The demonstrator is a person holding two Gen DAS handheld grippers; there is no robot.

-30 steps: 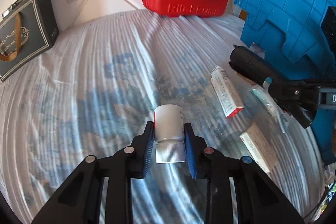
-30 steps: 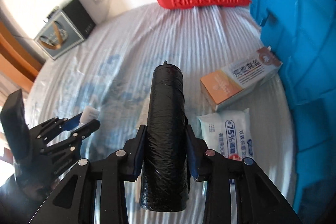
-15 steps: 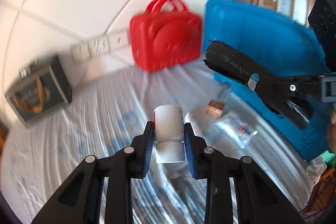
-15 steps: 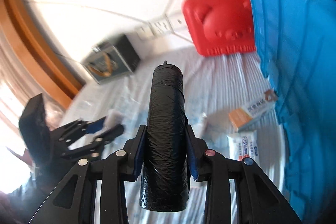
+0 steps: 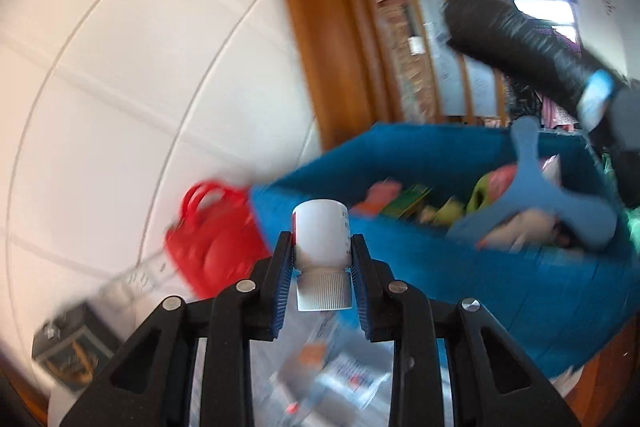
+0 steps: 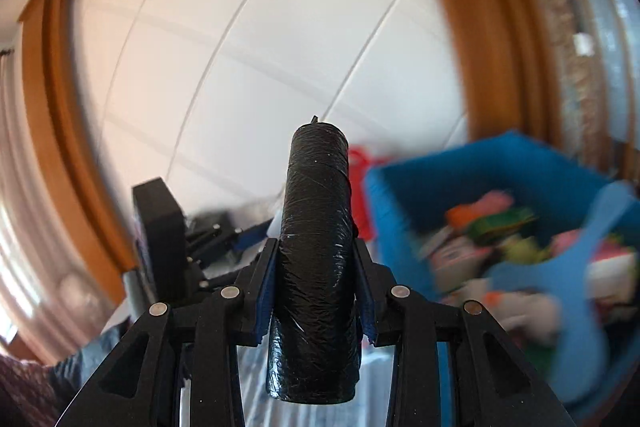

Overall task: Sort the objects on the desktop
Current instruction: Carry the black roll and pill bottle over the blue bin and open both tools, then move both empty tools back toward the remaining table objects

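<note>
- Both grippers are loaded and up in the air, heading for the big blue plastic storage bin (image 5: 500, 291) on the right!
- The left gripper (image 5: 322, 267) has its blue ribbed pads clamped on a small white plastic bottle with a ridged cap (image 5: 322, 255), cap end nearest the camera, bottom pointing at the bin's near wall.
- The right gripper (image 6: 316, 279) is squeezed around a long black roll of plastic bags (image 6: 316, 247), which juts well forward past the fingertips and back past the pads.
- From the left wrist view that black roll shows high at the right, above the bin's rim.
- Progress: the bin already holds a jumble of colourful items under its blue handle (image 5: 532, 195), so sorting looks well underway.
- What's left: neither item is inside yet; each needs carrying over the rim and letting go.
- More to come, I'd judge: blurred packets (image 5: 340, 375) lie on the cloth-covered bed surface below the left gripper.
</note>
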